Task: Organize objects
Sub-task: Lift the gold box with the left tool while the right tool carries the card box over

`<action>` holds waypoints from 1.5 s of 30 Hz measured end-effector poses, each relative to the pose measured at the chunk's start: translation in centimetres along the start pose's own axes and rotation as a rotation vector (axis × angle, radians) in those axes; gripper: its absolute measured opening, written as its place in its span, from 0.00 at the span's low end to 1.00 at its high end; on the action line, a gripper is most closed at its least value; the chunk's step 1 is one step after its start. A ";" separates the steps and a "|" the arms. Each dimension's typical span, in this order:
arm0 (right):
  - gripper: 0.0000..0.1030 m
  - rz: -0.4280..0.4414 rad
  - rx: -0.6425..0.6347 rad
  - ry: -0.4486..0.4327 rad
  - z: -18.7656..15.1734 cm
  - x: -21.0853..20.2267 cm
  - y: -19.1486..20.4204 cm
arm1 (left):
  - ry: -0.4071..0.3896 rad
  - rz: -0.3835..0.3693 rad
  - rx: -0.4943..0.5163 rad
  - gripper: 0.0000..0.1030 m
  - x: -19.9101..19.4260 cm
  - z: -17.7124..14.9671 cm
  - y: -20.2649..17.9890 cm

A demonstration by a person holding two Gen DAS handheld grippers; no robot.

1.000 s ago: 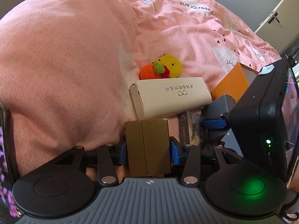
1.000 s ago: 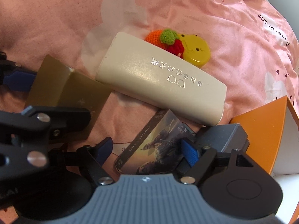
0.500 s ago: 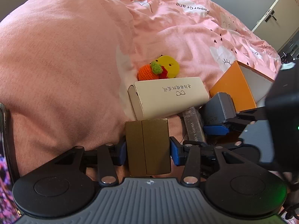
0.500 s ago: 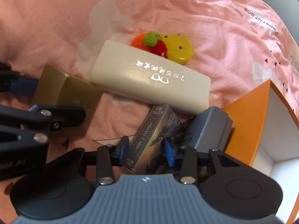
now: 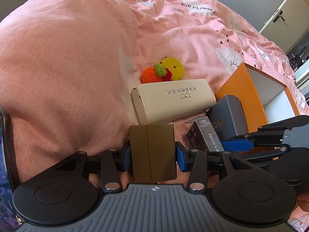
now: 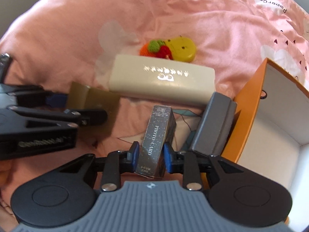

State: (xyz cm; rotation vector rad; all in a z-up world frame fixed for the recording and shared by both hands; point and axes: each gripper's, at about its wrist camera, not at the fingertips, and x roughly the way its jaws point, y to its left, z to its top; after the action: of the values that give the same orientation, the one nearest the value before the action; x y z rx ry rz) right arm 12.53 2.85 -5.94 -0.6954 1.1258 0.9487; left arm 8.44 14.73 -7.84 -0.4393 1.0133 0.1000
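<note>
Both hand-held grippers clamped — tilted down

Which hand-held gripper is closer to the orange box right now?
Right. The right hand-held gripper, shut on the photo card box, sits just beside the orange box. The left hand-held gripper holds the gold box farther away.

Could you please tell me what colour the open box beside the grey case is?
The open box is orange outside, white inside; right wrist view shows it best.
</note>
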 end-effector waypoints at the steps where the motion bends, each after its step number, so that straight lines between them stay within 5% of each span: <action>1: 0.28 -0.008 -0.016 0.006 0.1 0.3 0.3 | -0.001 0.000 0.000 0.50 0.0 0.0 0.0; 9: 0.29 -0.144 -0.091 -0.002 1.1 2.3 1.0 | -0.001 -0.001 -0.002 0.50 0.0 0.0 0.0; 16: 0.23 -0.064 -0.015 -0.057 0.5 0.0 0.1 | -0.016 -0.019 -0.002 0.50 -0.3 -0.1 -0.3; 26: 0.23 0.058 0.178 -0.357 -2.2 -9.0 -2.7 | -0.062 -0.103 0.004 0.50 -3.7 1.0 -2.4; 34: 0.23 -0.034 0.346 -0.535 -5.9 -14.9 -8.0 | -0.100 -0.263 0.122 0.50 -6.8 3.5 -8.6; 38: 0.23 -0.054 0.493 -0.535 -8.4 -14.5 -12.0 | -0.043 -0.317 0.218 0.50 -5.5 4.5 -13.3; 45: 0.23 -0.042 0.659 -0.517 -11.7 -11.6 -16.4 | 0.117 -0.207 0.370 0.51 0.5 3.6 -19.9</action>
State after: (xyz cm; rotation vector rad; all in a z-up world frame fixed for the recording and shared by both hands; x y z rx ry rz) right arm 20.60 -17.65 1.62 0.0669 0.8733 0.6087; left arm 17.15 -1.94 -0.50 -0.2099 1.0684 -0.2986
